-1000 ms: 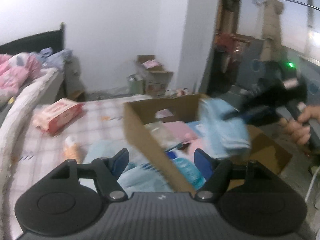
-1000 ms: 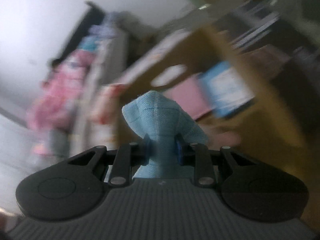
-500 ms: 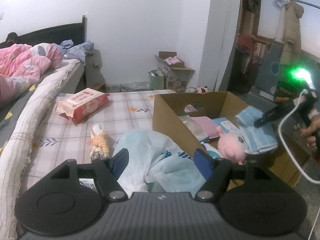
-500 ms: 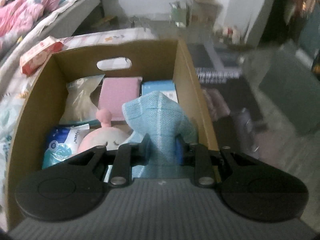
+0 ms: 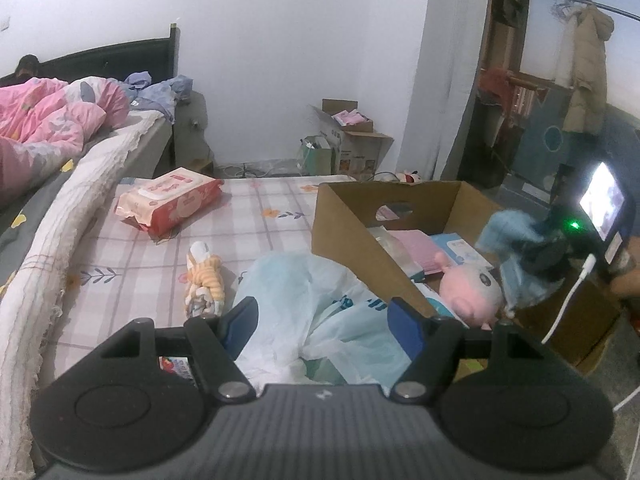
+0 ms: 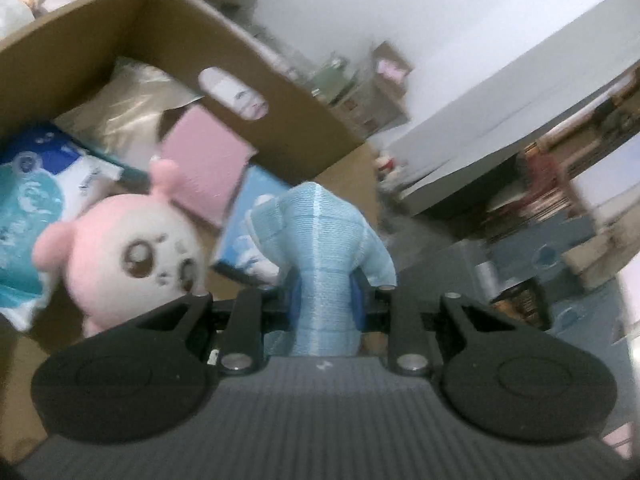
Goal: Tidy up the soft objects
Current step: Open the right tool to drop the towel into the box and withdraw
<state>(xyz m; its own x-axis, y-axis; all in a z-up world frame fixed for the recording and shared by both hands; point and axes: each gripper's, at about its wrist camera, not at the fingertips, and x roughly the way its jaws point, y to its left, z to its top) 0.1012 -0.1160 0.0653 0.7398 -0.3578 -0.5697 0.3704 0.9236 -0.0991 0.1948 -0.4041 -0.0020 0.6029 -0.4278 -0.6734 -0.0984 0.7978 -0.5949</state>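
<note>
My right gripper (image 6: 326, 304) is shut on a light blue knitted cloth (image 6: 320, 248) and holds it over the near right part of the open cardboard box (image 6: 280, 92), next to a pink plush toy (image 6: 120, 256) inside. From the left wrist view, the same cloth (image 5: 508, 228) hangs from the right gripper (image 5: 548, 248) above the box (image 5: 348, 216) and the plush (image 5: 472, 288). My left gripper (image 5: 322, 320) stands open over a crumpled pale blue plastic bag (image 5: 300, 300) on the bed, its pads not pressing on it.
In the box lie a pink pack (image 6: 204, 164), a blue pack (image 6: 252, 216), a blue-white package (image 6: 28, 188) and a clear bag (image 6: 124, 104). A wet wipes pack (image 5: 168, 200) and a small orange striped soft toy (image 5: 204, 276) lie on the checked sheet. A pink quilt (image 5: 48, 120) is far left.
The right gripper has rolled and come down closer to the plush toy, still gripping the blue cloth. The left gripper's view has shifted slightly and steadied, jaws unchanged.
</note>
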